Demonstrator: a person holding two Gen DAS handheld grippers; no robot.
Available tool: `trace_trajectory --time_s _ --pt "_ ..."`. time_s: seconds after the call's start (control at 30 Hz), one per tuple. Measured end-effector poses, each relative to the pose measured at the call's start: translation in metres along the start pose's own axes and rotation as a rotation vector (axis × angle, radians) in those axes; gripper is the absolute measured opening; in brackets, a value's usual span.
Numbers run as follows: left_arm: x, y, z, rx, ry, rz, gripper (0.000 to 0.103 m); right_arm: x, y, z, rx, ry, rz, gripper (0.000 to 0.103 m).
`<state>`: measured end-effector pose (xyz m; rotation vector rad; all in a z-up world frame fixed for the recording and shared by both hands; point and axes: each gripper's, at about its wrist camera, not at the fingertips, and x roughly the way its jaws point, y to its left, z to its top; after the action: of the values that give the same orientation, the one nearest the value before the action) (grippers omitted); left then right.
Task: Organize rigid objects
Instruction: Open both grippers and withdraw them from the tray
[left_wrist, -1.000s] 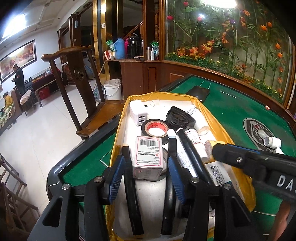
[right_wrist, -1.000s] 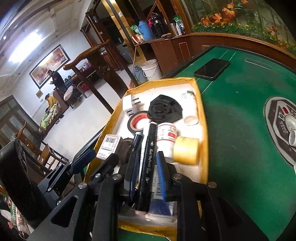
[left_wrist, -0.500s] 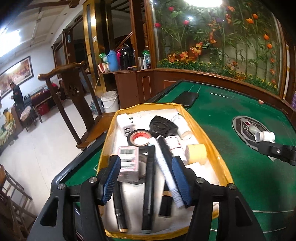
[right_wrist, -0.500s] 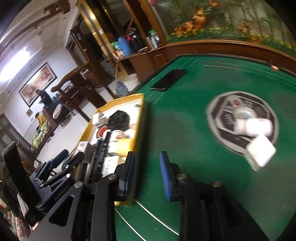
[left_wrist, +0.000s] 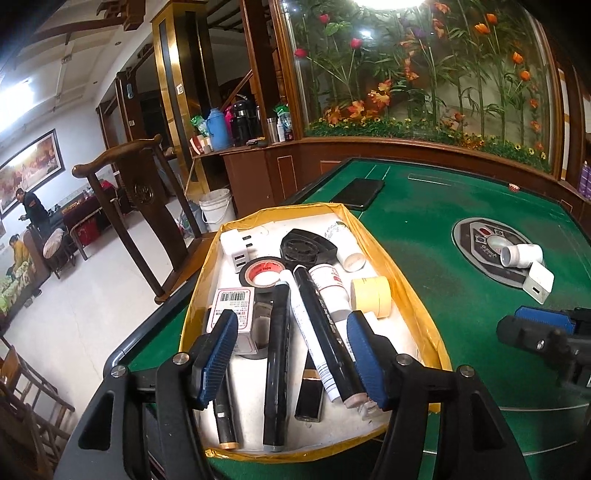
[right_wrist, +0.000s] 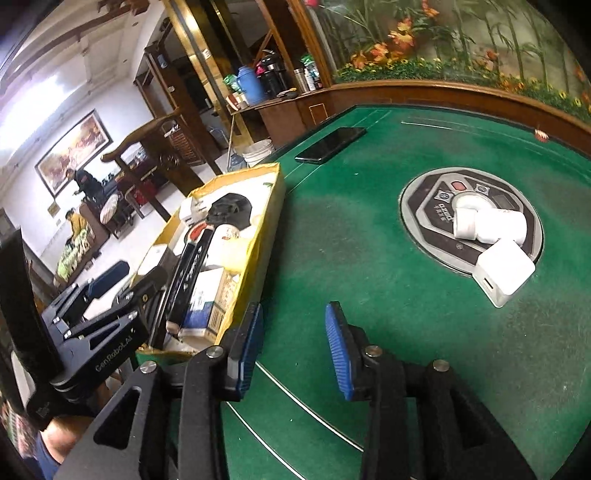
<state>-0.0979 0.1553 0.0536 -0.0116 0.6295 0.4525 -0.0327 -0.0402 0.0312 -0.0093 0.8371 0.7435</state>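
My right gripper (right_wrist: 293, 347), jaws apart and empty, has swung from the tray (right_wrist: 271, 221) toward the charger (right_wrist: 506, 271); collection next.

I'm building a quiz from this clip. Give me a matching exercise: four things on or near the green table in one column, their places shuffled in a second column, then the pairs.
Things:
1. phone
2. yellow tape roll
3. white charger cube
4. right hand-held gripper

Places:
A. inside the yellow box
B. at the round centre panel's edge
C. open above bare felt
D. flat on the felt beyond the box

Pairs: 1-D, 2-A, 3-B, 4-C
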Motion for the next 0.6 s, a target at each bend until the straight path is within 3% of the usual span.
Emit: trace_trajectory --time_s 0.6 --pt "-0.002 -0.002 -0.005 0.015 -0.029 0.047 0.074 0.002 0.014 -0.012 -0.068 -0.021 -0.006 0.042"
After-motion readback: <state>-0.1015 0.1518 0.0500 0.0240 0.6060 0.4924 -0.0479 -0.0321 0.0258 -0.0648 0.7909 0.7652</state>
